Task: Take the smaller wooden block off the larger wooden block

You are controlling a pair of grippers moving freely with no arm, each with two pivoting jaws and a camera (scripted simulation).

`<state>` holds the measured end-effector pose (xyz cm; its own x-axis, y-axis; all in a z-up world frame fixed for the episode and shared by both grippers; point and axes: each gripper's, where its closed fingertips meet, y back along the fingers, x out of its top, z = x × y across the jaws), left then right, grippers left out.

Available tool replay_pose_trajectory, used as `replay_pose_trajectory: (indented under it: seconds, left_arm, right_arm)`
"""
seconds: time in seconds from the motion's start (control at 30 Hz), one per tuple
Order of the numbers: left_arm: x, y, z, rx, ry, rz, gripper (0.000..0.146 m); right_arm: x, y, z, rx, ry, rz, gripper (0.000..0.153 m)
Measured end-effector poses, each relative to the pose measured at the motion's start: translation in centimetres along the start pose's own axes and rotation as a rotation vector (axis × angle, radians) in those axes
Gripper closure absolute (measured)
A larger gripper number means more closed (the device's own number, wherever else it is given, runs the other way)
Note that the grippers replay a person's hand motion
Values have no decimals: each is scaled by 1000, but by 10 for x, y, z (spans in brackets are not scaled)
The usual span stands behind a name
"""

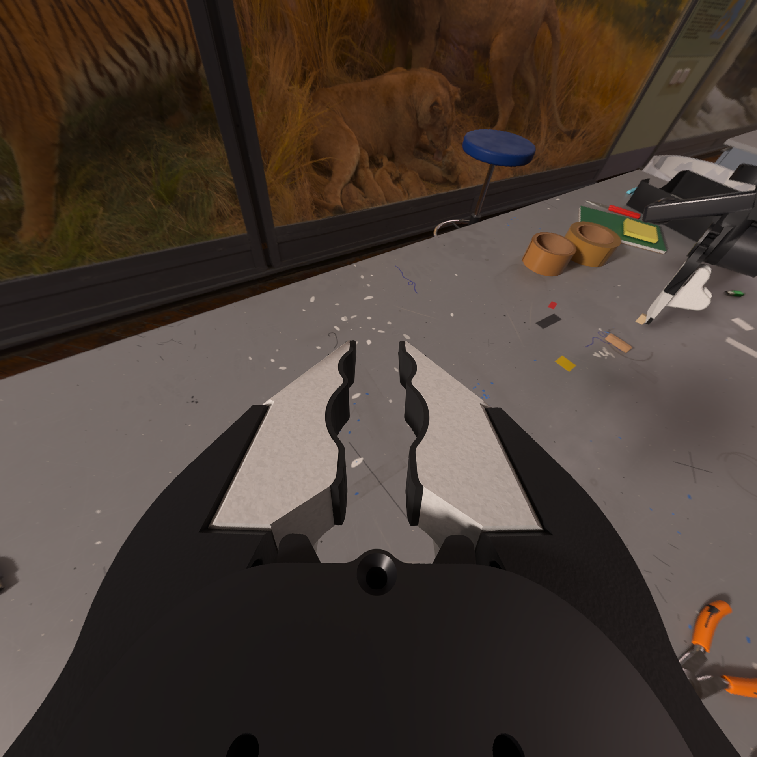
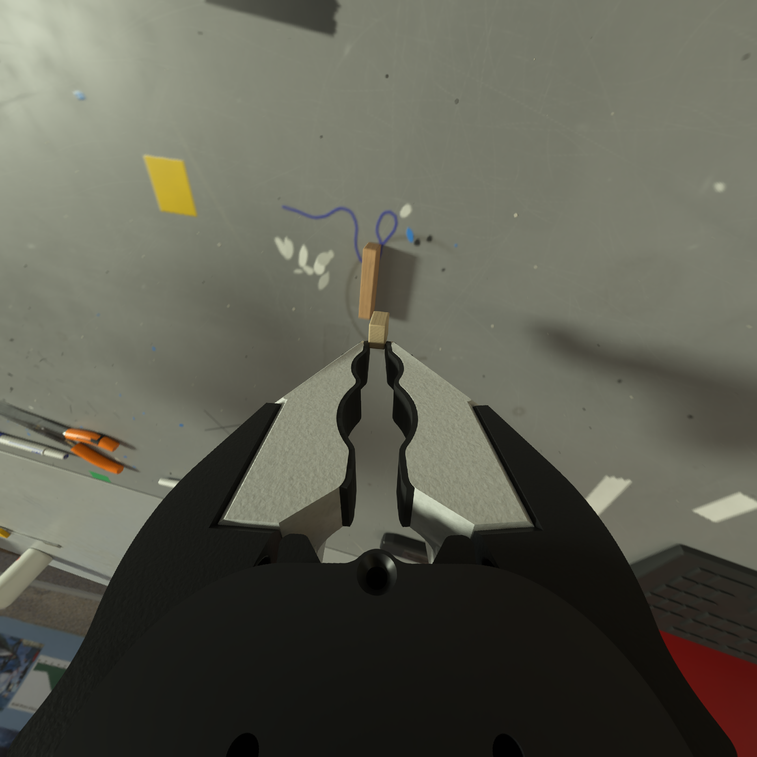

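In the right wrist view, my right gripper [image 2: 377, 345] is shut on the smaller wooden block [image 2: 378, 327], a pale cube pinched at the very fingertips. The larger wooden block [image 2: 368, 280], a long tan bar, lies on the grey table [image 2: 532, 205] just beyond it, and the two are apart. In the left wrist view, the right gripper [image 1: 647, 321] shows far right with the small block [image 1: 640, 318] at its tip, and the larger block [image 1: 618, 342] lies beside it. My left gripper [image 1: 377, 346] is open and empty over bare table.
Two brown tape rolls [image 1: 549, 254], a green pad [image 1: 606, 223] with a yellow sponge [image 1: 640, 233] and a red screwdriver [image 1: 624, 211] sit at the back right. Orange pliers [image 1: 712, 647] lie near right. A blue stool [image 1: 497, 147] stands past the table's far edge.
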<state>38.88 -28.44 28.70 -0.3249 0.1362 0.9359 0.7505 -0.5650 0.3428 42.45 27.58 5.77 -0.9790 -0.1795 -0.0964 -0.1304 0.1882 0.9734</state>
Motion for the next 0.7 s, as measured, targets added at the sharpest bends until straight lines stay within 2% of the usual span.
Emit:
replay_pose_trajectory:
  seconds: [0.23, 0.4, 0.53, 0.7]
  left_arm:
    - [-7, 12, -18, 49, 18, -27, 117]
    - [-13, 28, -27, 74, 49, -54, 115]
    - [-14, 47, -32, 107, 77, -39, 115]
    - [-19, 77, -29, 143, 127, -42, 116]
  right_arm:
    - [-9, 82, -26, -91, 57, 7, 145]
    - [13, 126, -90, -123, 170, -1, 145]
    - [51, 131, -170, -92, 300, 12, 145]
    - [106, 104, -290, -38, 499, 2, 145]
